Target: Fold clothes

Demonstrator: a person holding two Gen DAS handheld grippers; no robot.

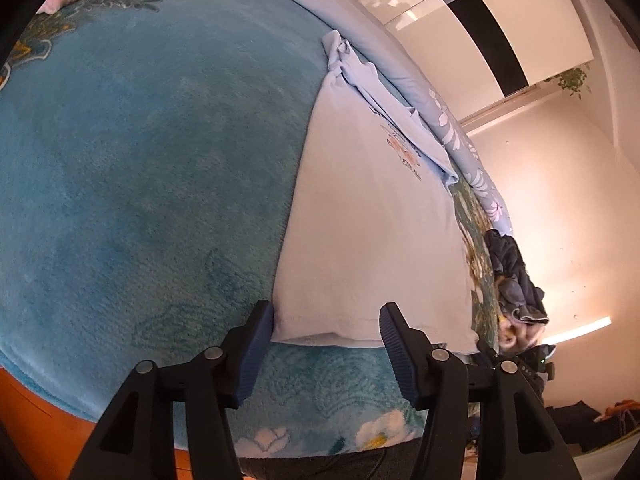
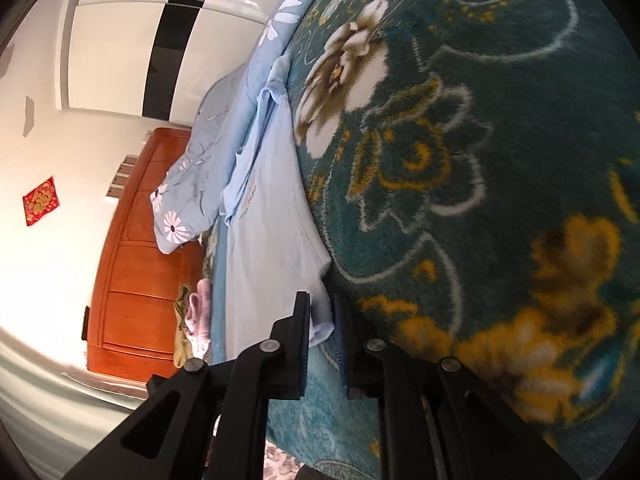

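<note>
A pale blue T-shirt (image 1: pixel 372 216) with a small chest print lies flat on a teal floral blanket (image 1: pixel 140 168), one sleeve folded across it. My left gripper (image 1: pixel 326 316) is open, its jaws straddling the shirt's near hem corner without closing on it. In the right wrist view the same shirt (image 2: pixel 268 220) stretches away, and my right gripper (image 2: pixel 322 312) is shut on the shirt's near hem corner, the cloth pinched between the blue pads.
A light blue flowered quilt (image 1: pixel 460 136) runs along the shirt's far side. A dark clothes pile (image 1: pixel 516 276) sits by the blanket edge. Pink garments (image 2: pixel 198 312) and an orange wooden headboard (image 2: pixel 140 240) lie at the left in the right wrist view.
</note>
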